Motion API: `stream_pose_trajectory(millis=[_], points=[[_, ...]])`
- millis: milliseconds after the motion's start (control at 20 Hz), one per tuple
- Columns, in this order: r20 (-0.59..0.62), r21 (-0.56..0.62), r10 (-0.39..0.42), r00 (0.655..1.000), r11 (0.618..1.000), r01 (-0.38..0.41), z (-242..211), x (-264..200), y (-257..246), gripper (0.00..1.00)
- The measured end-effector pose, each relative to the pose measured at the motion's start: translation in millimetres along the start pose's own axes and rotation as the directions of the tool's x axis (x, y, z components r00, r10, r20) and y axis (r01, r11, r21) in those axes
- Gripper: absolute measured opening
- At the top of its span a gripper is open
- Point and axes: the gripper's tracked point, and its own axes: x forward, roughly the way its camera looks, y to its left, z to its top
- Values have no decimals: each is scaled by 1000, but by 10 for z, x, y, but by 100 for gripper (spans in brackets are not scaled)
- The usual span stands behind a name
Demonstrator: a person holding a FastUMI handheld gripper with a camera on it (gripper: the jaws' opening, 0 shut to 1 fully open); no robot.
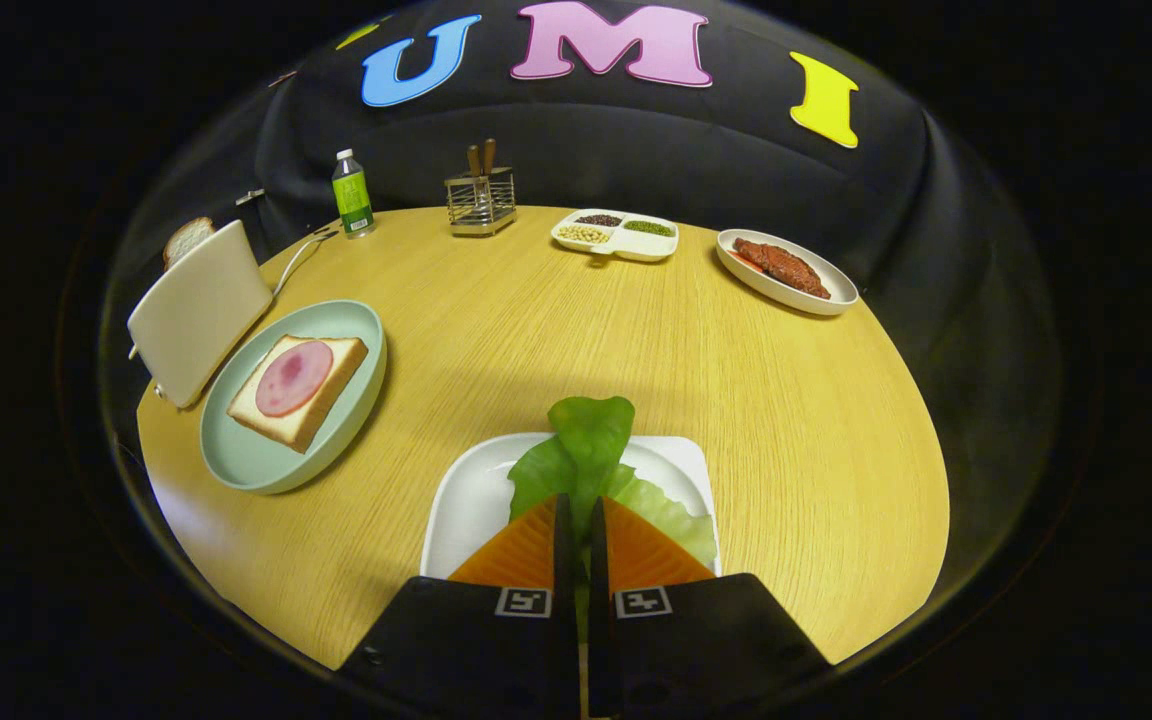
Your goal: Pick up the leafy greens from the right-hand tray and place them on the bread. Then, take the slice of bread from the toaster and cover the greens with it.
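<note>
fingers (568,520) pinch leafy greens (581,450) | broad, glossy, seemingly upright

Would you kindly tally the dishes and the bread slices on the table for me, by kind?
Round green plate, under the bread with ham: 1
White square tray, under the greens that the gripper is shut on: 1
White divided dish: 1
White oval plate: 1
Bread slices, on the green plate and in the toaster: 2
Total: 6
</note>
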Motion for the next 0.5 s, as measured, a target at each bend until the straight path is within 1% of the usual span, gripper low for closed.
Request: stream_pose_trajectory(millis=[50,200,350,500], points=[[-14,13,5,1000,1000,-5,13,-23,1,7],[-16,55,6,1000,998,-5,115,-66,-9,6],[22,41,-32,999,999,31,369,-237,-9,6],[68,30,-39,997,999,37,676,-494,108,6]])
